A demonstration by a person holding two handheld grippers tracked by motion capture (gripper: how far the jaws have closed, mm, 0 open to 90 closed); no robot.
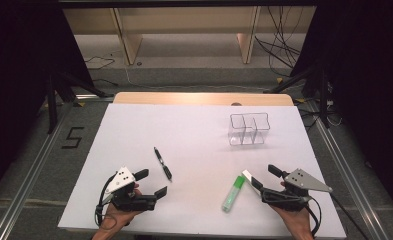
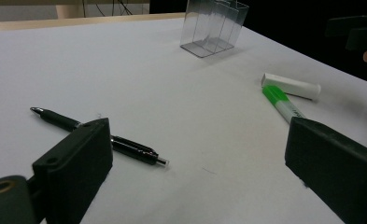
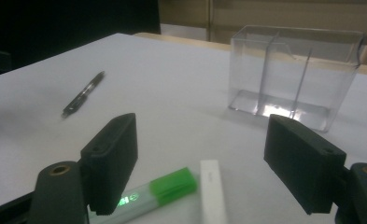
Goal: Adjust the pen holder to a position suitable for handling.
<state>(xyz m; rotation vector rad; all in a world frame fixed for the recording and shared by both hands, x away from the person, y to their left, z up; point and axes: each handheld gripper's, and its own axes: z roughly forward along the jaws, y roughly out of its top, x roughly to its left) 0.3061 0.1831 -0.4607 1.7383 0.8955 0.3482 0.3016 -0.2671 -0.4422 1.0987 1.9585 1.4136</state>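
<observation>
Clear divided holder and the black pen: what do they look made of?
Clear divided holder: likely rigid acrylic or similar plastic, glossy; the table shows through its walls and the base catches highlights. Black pen: probably plastic barrel, mostly matte with a shinier rear section, and a small silvery, possibly metal, end.

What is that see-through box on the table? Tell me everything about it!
The clear box looks like thin, hard plastic. Two inner walls split it into three open-topped compartments, and all look empty. It stands upright on the white table, toward the far right, past the green marker and the white stick. Its rim is wavy at the corners. Nothing touches it but the table, and both grippers are far from it.
</observation>
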